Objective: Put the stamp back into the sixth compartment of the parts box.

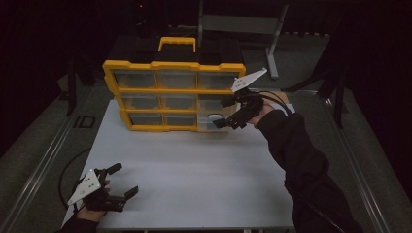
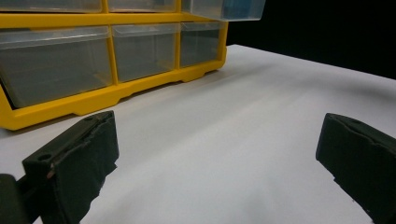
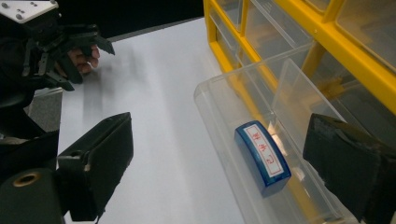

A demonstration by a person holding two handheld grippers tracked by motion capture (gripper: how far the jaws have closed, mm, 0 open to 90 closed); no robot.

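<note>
table [image 1: 194, 165]: white top, lit against a dark room; mostly bare in the near half
cabinet [image 1: 145, 90]: yellow frame with three rows of clear drawers, standing at the far side of the table, left of centre; a yellow handle [image 1: 177, 42] rises behind its top edge
open drawer [image 3: 261, 116]: clear plastic, pulled out from the cabinet's lower right; a clear divider crosses it
stamp [image 3: 261, 156]: blue block with a white label and red characters, lying flat on the drawer's floor, near the front wall
right gripper [image 1: 224, 112]: at the cabinet's right end, held over the open drawer; jaws spread wide, one either side of the stamp in the right gripper view, touching nothing; dark sleeve [image 1: 301, 160] runs back to the near right
left gripper [image 1: 125, 180]: near left corner of the table, well apart from the cabinet; jaws spread wide and empty, just above the bare top; grey plate [image 1: 85, 186] on top
</note>
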